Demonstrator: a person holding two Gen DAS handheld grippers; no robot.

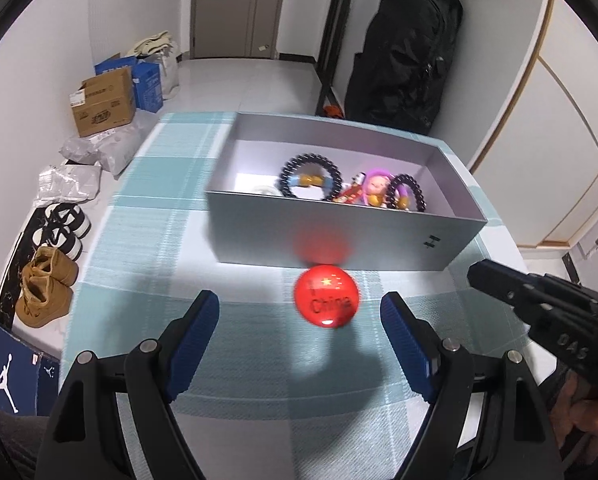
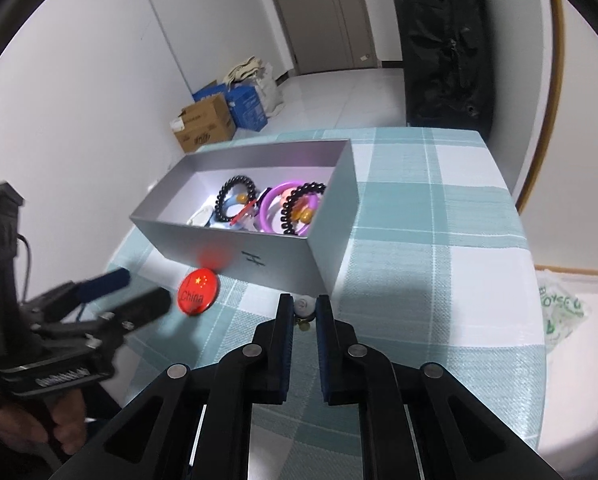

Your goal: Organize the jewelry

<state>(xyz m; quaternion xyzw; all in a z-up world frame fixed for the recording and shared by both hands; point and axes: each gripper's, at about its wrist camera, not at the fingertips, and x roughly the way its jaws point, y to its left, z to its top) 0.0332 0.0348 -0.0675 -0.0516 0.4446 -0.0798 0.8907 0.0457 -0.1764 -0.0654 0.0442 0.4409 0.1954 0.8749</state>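
Left gripper (image 1: pixel 299 312) has jaws spread wide, nothing between the pads. The red China pin badge (image 1: pixel 326 295) lies flat on the worktop (image 1: pixel 171 240) just ahead of the jaw tips, slightly toward the right jaw. My read: the jaws are set up to straddle the badge for a pick.

Right gripper (image 2: pixel 304 307) has jaws nearly closed on a small white round charm (image 2: pixel 304 306) at the tips, with a small brass bit hanging just below it. It looks pinched, but contact on both pads is hard to confirm. The charm sits low, close to the worktop, just short of the box's near corner. Likely it is held there for a lift over the wall.

The grey open box (image 1: pixel 339 240) stands straight ahead of both jaw sets, its near wall just beyond the badge. It already holds dark beaded bracelets (image 1: pixel 310 176), a purple ring (image 2: pixel 277 210) and a small doll figure (image 1: pixel 375 188), piled toward one end.

Badge: glossy domed disc, red, yellow stars, black "China" text. It throws a red glow on the box wall. A flat, slick face likely means an edge grip is needed.
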